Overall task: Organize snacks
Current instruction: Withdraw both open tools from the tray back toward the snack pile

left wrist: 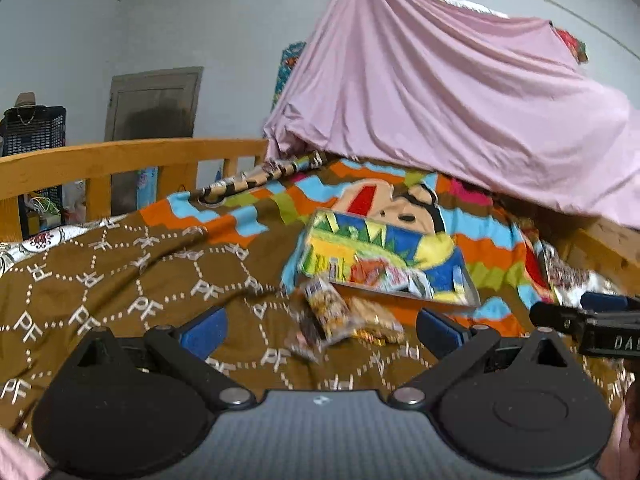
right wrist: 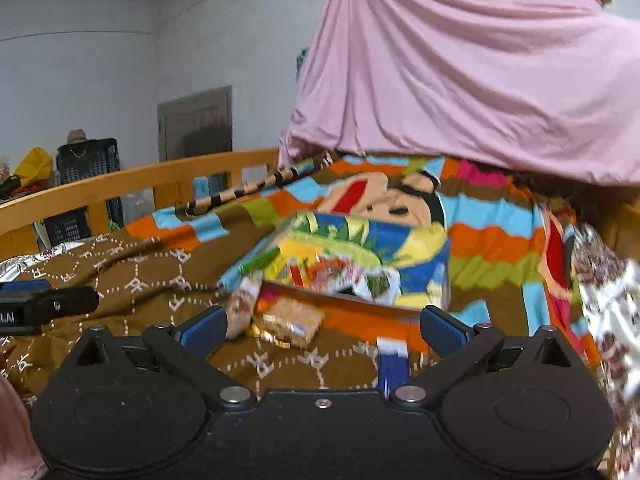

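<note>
We're at the approach step: left gripper and right gripper both wide open, empty. Loose snack packets lie on the bedspread, just near of the box. Next: close on one packet.

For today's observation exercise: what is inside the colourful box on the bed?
The colourful box holds several small snack packets, blurred, so their kinds are unreadable. Its front wall covers whatever lies lower down.
</note>
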### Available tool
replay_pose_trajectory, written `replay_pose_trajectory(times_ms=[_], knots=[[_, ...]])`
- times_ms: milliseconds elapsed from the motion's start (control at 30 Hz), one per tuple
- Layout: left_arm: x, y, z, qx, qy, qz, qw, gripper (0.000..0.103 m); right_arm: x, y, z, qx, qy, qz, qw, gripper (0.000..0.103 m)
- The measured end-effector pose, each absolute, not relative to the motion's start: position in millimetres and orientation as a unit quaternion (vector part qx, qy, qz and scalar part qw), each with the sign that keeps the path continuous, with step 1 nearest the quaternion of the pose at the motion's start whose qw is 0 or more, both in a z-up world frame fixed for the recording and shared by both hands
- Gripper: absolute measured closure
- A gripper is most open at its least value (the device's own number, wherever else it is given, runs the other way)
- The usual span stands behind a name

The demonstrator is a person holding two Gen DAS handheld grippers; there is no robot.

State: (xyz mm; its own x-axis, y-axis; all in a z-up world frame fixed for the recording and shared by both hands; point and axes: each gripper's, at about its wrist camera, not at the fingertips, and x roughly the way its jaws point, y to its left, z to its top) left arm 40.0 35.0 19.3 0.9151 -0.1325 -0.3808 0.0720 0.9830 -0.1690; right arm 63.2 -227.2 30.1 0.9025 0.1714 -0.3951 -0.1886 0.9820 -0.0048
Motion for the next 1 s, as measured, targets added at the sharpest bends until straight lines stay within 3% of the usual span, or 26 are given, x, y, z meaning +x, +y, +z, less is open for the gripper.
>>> replay_pose_trajectory(times_ms=[600, 1000], knots=[[40, 17, 8, -0.050, 0.250, -0.078, 0.964, 0.000, 66, -237, 15, 0.003, 0.289, 0.046, 0.956, 0.001], [76, 9, 8, -0.035, 0.283, -0.112, 0.952, 0.000, 106, -231, 4, -0.038, 0.354, 0.080, 0.931, 0.001]])
